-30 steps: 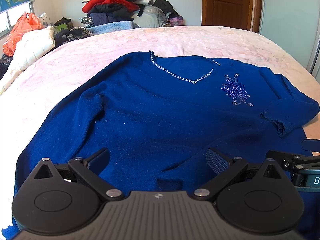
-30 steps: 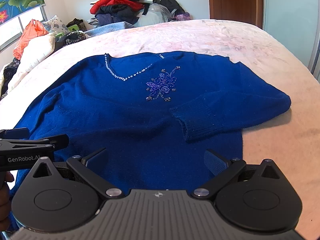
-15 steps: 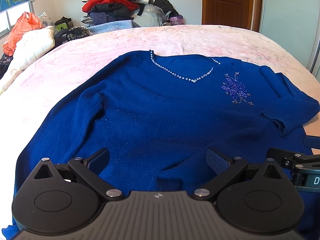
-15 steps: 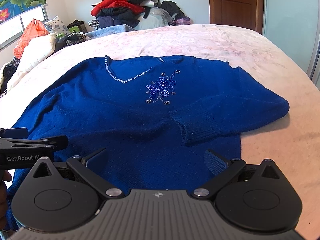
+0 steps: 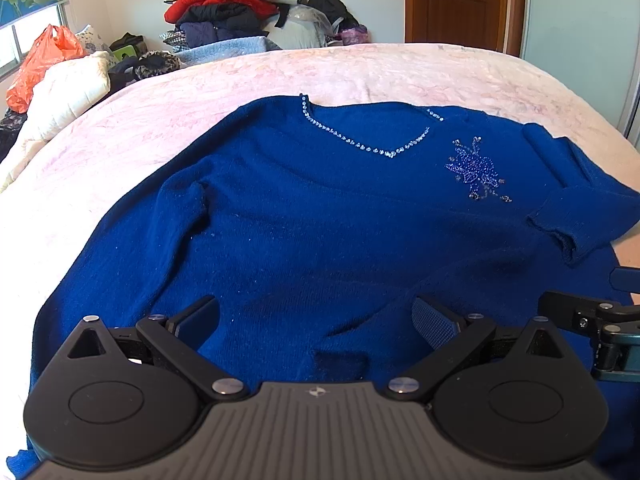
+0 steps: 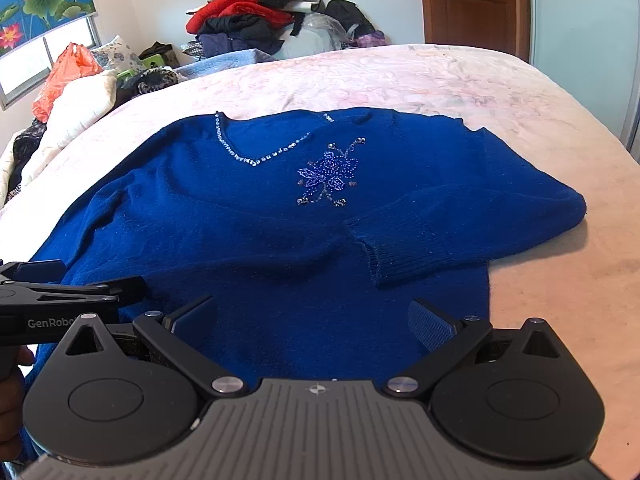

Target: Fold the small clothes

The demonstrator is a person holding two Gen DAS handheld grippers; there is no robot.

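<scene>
Hovering over blue sweater hem: left gripper and right gripper both spread wide, holding nothing, side by side.

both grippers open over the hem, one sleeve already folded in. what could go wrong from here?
1. The folded right sleeve lies loose on the blue sweater; lifting the hem could slide it off.
2. The left gripper and right gripper sit close together and might collide.
3. Fingers may snag the beaded flower.
</scene>
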